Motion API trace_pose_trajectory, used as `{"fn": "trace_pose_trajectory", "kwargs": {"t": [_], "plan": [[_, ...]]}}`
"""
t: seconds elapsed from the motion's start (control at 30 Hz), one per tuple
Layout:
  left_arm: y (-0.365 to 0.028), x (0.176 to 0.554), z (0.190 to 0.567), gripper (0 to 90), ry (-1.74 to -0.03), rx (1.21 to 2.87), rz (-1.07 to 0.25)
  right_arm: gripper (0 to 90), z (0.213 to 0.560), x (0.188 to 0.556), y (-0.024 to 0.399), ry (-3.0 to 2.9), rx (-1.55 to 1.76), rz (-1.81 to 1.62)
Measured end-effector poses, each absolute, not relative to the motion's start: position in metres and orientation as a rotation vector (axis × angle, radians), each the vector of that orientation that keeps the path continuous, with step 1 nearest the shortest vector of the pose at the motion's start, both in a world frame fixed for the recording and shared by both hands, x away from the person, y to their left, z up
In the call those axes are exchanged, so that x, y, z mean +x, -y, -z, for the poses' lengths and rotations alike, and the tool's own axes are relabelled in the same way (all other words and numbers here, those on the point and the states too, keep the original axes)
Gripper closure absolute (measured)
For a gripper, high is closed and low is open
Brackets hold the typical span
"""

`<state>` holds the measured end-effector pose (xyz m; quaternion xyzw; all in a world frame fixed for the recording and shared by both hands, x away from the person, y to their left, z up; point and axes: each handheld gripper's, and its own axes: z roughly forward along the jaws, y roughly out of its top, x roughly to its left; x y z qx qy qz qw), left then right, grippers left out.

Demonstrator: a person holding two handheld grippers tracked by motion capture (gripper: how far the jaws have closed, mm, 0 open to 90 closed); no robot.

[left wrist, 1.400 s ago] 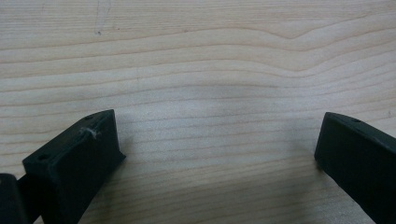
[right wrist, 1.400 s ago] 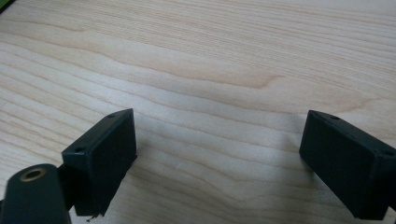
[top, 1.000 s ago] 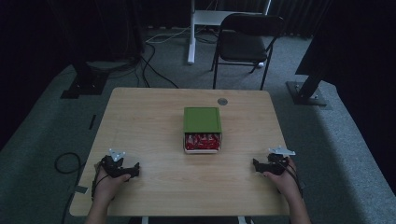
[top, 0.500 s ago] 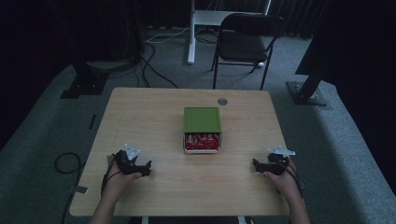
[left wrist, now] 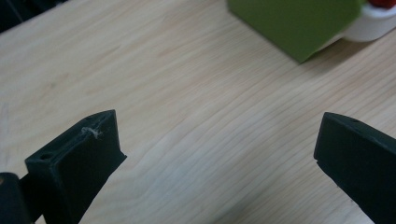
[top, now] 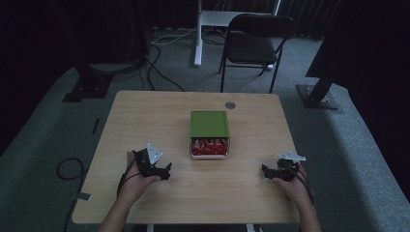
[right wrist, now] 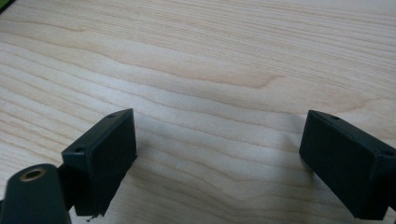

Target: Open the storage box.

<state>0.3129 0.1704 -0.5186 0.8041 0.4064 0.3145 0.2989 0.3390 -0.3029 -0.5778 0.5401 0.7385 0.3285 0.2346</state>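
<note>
A box with a green lid (top: 208,123) sits mid-table, its white tray (top: 209,155) pulled out toward me and showing red contents (top: 209,145). My left gripper (top: 167,171) hovers over the wood to the left of the tray, open, jaws pointing toward it. In the left gripper view the gripper (left wrist: 219,154) has bare wood between its jaws, with the green lid (left wrist: 292,23) and the white tray's edge (left wrist: 378,23) ahead at the top right. My right gripper (top: 265,169) rests near the table's right front, open over bare wood (right wrist: 219,93).
The wooden table (top: 145,121) has a round grey grommet (top: 230,105) behind the box. A black folding chair (top: 256,43) and a white stand (top: 199,34) are beyond the far edge. Cables (top: 67,169) lie on the floor at the left.
My left gripper has moved right and a little forward, toward the box's open tray. The right gripper has stayed in place.
</note>
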Motion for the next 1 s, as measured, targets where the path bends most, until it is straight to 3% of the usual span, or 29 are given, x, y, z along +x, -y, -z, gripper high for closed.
{"fn": "trace_pose_trajectory", "kwargs": {"t": [0.47,1.0], "plan": [[-0.122,0.301,0.493,1.3,-0.826,2.201,-0.906,10.3,0.578,0.339,0.303,-2.027,1.483,-0.901],[-0.076,0.295,0.491,1.3,-0.634,2.275,-0.915,10.4,0.578,0.339,0.303,-2.027,1.483,-0.901]]}}
